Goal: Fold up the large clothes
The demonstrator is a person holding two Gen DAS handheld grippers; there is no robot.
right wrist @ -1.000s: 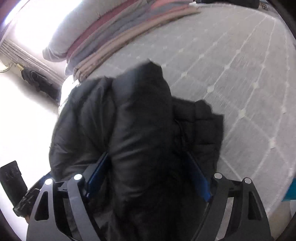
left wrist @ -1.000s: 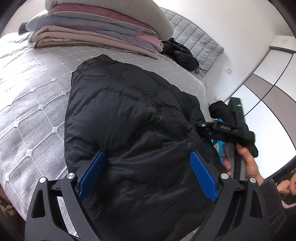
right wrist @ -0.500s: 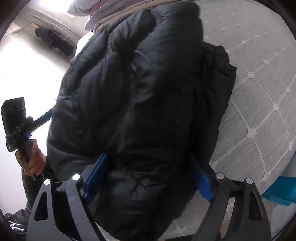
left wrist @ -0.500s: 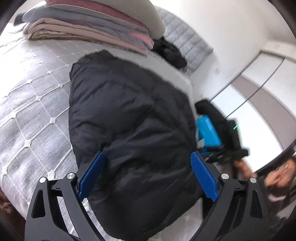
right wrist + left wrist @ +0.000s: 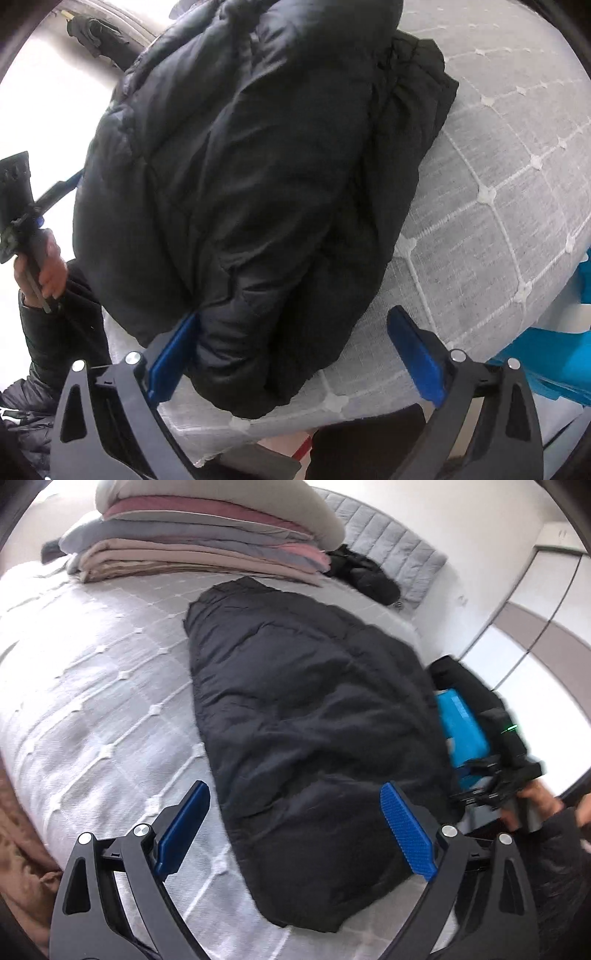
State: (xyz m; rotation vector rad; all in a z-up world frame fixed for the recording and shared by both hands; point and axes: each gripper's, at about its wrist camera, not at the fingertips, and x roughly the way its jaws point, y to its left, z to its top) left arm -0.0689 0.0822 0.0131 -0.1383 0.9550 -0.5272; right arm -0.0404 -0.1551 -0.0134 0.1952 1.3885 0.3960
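A black puffer jacket (image 5: pixel 306 716) lies folded into a long bundle on the grey quilted bed (image 5: pixel 99 701). My left gripper (image 5: pixel 295 830) is open and empty, held above the jacket's near end without touching it. In the right wrist view the same jacket (image 5: pixel 258 177) lies near the bed's edge. My right gripper (image 5: pixel 295 354) is open and empty just off the jacket's near end; its left blue pad (image 5: pixel 171 360) sits beside the fabric. The right gripper also shows in the left wrist view (image 5: pixel 506 775), off the bed's right side.
A stack of folded blankets (image 5: pixel 207 550) with a pillow on top lies at the bed's far end. Another black garment (image 5: pixel 365 576) lies near the grey headboard (image 5: pixel 391 550). A turquoise box (image 5: pixel 461 723) stands beside the bed. White wardrobe doors (image 5: pixel 535 635) stand at right.
Both grippers have drawn back from the jacket. The right gripper had the jacket's fold between its fingers and now stands clear of it; the jacket lies flat on the bed.
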